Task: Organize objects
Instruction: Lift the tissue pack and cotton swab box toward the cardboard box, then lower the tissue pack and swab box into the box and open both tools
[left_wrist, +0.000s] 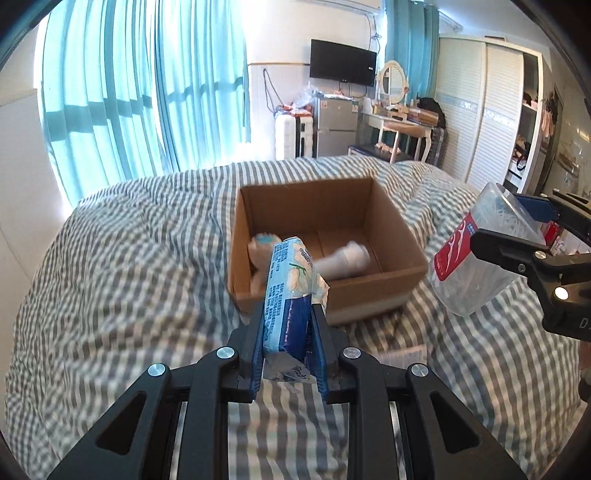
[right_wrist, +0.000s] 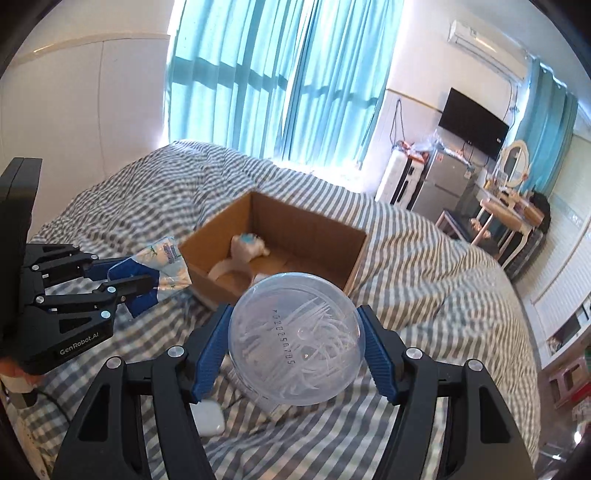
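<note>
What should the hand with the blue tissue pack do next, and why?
Probably carry the tissue pack forward over the cardboard box and let go: the left gripper grips it just short of the near wall, and the box is open with room inside.

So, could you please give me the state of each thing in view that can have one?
Left hand-held gripper: shut on the tissue pack.
Tissue pack: held upright, short of the box.
Right hand-held gripper: shut on the clear jar.
Clear jar: closed, held aloft, white sticks inside.
Cardboard box: open, on the bed, partly filled.
Wardrobe: sliding door partly open.
</note>
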